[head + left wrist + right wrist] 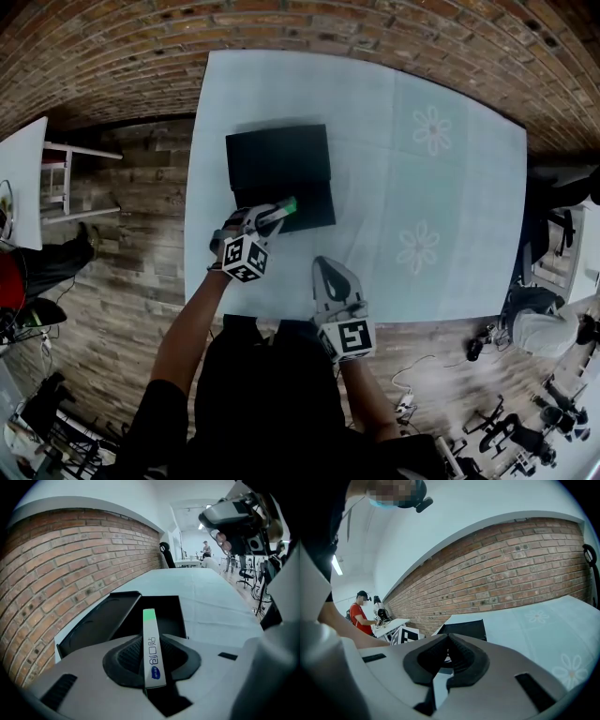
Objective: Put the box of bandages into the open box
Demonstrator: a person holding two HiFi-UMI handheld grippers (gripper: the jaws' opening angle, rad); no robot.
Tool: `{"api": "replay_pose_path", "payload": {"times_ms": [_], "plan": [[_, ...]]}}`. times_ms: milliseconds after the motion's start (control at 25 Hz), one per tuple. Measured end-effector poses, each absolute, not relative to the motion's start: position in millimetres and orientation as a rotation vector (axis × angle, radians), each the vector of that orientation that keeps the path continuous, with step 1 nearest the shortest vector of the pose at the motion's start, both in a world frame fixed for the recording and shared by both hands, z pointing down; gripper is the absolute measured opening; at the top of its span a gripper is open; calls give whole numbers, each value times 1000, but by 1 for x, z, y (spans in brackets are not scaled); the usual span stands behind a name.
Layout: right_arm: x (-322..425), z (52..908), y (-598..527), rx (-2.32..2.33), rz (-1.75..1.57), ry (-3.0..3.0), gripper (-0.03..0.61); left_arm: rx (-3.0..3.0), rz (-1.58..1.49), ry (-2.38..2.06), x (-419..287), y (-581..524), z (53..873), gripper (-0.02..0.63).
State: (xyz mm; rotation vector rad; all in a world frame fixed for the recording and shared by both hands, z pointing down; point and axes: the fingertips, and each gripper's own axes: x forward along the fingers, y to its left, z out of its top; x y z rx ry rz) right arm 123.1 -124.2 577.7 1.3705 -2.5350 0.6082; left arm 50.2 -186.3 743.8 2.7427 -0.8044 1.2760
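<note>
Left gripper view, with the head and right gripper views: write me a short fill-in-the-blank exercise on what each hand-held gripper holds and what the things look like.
1. The left hand-held gripper is shut on the box of bandages, whose far end is coloured ____.
2. The open box lying on the table is ____ in colour.
3. The right hand-held gripper is shut and holds ____.

Missing words: green; black; nothing.

Right tool [447, 648] (jaws together) faces open box [464, 629].
</note>
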Motion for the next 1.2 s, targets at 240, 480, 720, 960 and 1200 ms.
{"api": "replay_pose_path", "payload": {"times_ms": [240, 480, 720, 960, 1200], "plan": [[114, 567, -128, 1393, 597, -2587, 25, 2734, 1355, -692, 52, -179, 751, 110], [114, 570, -123, 1375, 591, -2590, 25, 2708, 1310, -637, 54, -176, 748, 112], [114, 567, -121, 1382, 586, -2583, 25, 2714, 1305, -667, 46, -174, 741, 124], [116, 572, -115, 1367, 589, -2534, 26, 2691, 1271, -716, 28, -173, 731, 124], [115, 566, -115, 1369, 563, -2556, 25, 2663, 1268, -745, 13, -168, 731, 124]]}}
